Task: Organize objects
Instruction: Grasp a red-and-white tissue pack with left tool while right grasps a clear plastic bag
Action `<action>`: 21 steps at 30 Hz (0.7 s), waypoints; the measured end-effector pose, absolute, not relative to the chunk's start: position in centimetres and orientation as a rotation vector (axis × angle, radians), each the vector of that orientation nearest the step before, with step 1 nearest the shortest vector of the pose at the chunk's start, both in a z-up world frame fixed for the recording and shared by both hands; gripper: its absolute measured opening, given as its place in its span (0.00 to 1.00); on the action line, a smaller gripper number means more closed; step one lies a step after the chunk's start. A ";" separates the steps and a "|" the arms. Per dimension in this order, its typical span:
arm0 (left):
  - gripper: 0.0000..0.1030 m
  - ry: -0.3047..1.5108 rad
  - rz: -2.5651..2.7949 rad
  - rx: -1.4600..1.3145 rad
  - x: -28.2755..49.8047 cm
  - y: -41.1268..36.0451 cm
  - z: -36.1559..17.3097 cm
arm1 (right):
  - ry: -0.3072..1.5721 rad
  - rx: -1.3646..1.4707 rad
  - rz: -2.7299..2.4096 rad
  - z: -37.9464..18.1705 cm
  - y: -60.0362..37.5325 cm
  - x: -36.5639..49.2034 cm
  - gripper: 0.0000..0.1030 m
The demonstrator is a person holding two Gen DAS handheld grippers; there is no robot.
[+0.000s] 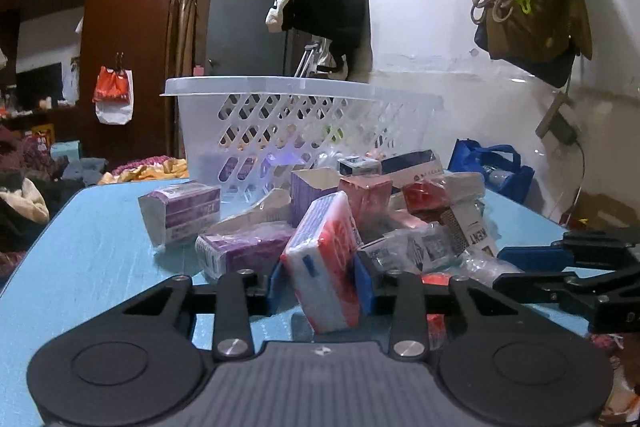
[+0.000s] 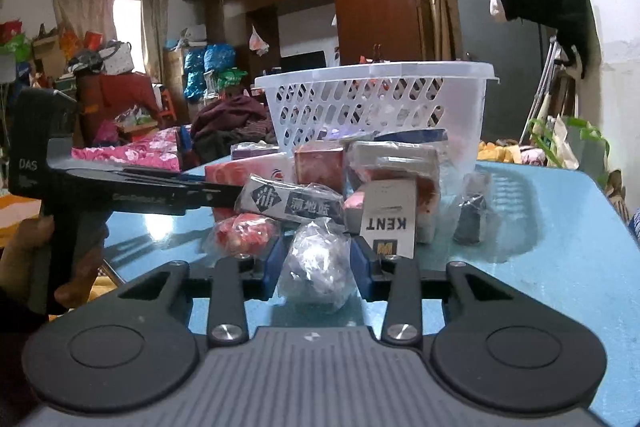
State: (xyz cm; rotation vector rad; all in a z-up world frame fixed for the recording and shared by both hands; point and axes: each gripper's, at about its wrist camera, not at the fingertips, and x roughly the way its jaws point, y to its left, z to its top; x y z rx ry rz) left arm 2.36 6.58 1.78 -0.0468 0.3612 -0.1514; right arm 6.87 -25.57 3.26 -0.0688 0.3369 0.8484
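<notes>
The pile of small packets (image 1: 360, 219) is sitting in the middle of both frames on the blue table (image 1: 88, 247), just in front of the white lattice basket (image 1: 280, 115), which is standing upright behind it toward the upper centre. Most of the sorting is looking undone: boxes, wrapped packs and a purple carton (image 1: 180, 213) are lying loose and overlapping on the tabletop, while through the basket's holes only faint purple and coloured shapes are showing, too blurred to say what, if anything, is inside. The left gripper (image 1: 320, 289) is clenching a red-and-white wrapped pack (image 1: 324, 259), its blue pads pressing both sides at the lower centre of its view. The right gripper (image 2: 316, 267) is squeezing a crumpled clear plastic bundle (image 2: 318, 259) at the lower centre of its own view. Both items are seeming ready to be lifted toward the basket, with many more waiting.
</notes>
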 end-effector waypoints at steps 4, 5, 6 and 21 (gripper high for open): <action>0.30 0.318 -0.145 -0.015 1.3 6.3 2.0 | 0.321 -0.091 0.841 3.5 -25.7 6.4 0.39; 0.29 0.298 -0.141 -0.011 1.0 6.4 2.2 | 0.314 -0.095 0.839 3.6 -25.9 6.2 0.39; 0.29 0.279 -0.135 -0.007 0.6 6.5 2.4 | 0.305 -0.095 0.839 3.7 -26.0 6.1 0.39; 0.29 0.209 -0.116 -0.014 -0.5 7.6 3.2 | 0.251 -0.060 0.803 4.7 -26.2 6.8 0.38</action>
